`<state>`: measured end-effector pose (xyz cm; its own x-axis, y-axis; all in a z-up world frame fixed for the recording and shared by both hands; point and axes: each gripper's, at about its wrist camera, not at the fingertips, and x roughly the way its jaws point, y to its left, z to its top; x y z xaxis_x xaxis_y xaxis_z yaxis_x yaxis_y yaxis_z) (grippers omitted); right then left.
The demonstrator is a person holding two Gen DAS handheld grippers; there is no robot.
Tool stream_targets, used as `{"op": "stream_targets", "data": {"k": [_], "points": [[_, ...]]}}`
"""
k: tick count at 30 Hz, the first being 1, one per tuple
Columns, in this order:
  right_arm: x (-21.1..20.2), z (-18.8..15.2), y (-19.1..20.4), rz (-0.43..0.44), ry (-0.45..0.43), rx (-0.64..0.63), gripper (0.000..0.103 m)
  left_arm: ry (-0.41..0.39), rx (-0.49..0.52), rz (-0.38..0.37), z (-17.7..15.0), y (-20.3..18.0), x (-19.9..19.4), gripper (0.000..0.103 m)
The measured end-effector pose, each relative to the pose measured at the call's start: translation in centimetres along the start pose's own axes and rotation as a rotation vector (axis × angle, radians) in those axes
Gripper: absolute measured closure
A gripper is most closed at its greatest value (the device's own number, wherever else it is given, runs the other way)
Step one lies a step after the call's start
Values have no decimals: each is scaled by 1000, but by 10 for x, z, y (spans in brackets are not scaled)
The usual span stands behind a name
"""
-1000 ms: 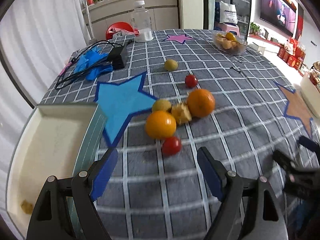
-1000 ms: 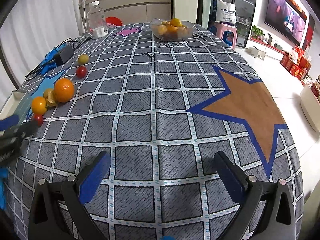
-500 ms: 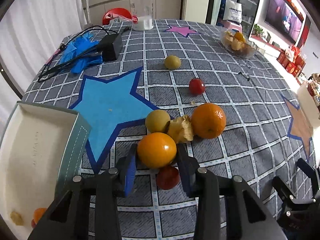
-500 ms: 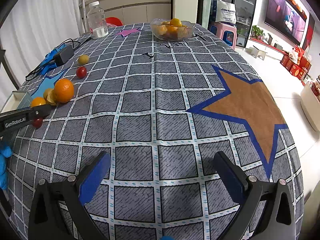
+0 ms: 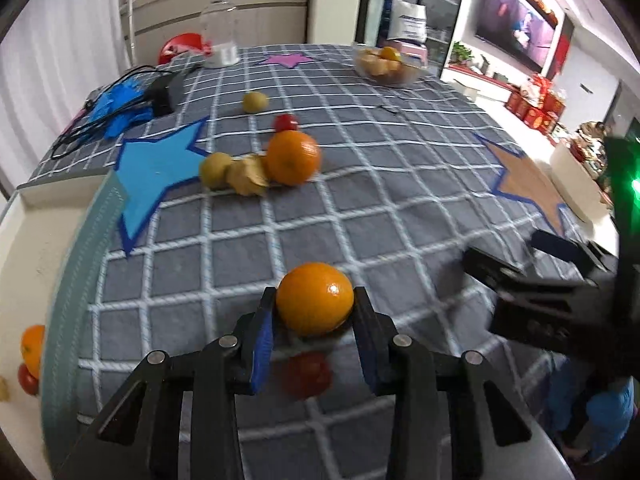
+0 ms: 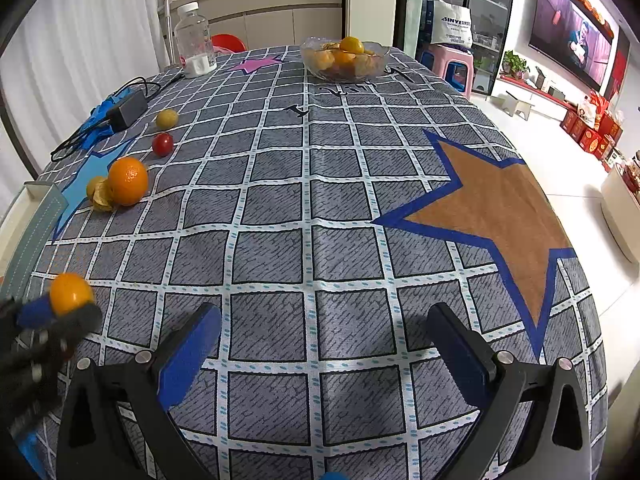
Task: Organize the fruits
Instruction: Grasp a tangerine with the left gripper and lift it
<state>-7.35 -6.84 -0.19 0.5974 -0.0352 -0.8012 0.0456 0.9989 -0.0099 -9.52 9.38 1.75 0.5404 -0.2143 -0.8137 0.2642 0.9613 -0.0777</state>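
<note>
My left gripper (image 5: 314,298) is shut on a small orange (image 5: 315,304), its blue pads (image 5: 262,336) pressing both sides, held a little above the checked tablecloth. The right wrist view shows this orange (image 6: 71,294) at the left edge. A cherry tomato (image 5: 306,374) lies blurred under the fingers. Further off sit a big orange (image 5: 294,157), a husked fruit (image 5: 248,176), a yellow-green fruit (image 5: 216,169), another tomato (image 5: 285,122) and a yellow fruit (image 5: 255,101). A white box (image 5: 24,264) at the left holds an orange (image 5: 34,346) and a tomato (image 5: 27,378). My right gripper (image 6: 323,314) stands open over bare cloth.
A glass bowl (image 6: 344,74) of fruit stands at the far side, with a plastic bottle (image 6: 194,40) at the far left. A black charger with cables (image 6: 126,106) lies on blue gloves near the left edge. The table drops off to the floor on the right.
The left gripper went from wide open to shut around the small orange, then carried it away from the fruit cluster toward the near side. The right gripper has kept still.
</note>
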Motion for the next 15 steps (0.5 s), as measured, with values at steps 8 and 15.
{"op": "stream_targets", "data": {"k": [8,15], "points": [[0,0,0,0,0,0,0,-105,-55,41,-8,22,-32,63],[0,1,0,-2,1,0,0,-95,-56,150,-42,45,-37,63]]}}
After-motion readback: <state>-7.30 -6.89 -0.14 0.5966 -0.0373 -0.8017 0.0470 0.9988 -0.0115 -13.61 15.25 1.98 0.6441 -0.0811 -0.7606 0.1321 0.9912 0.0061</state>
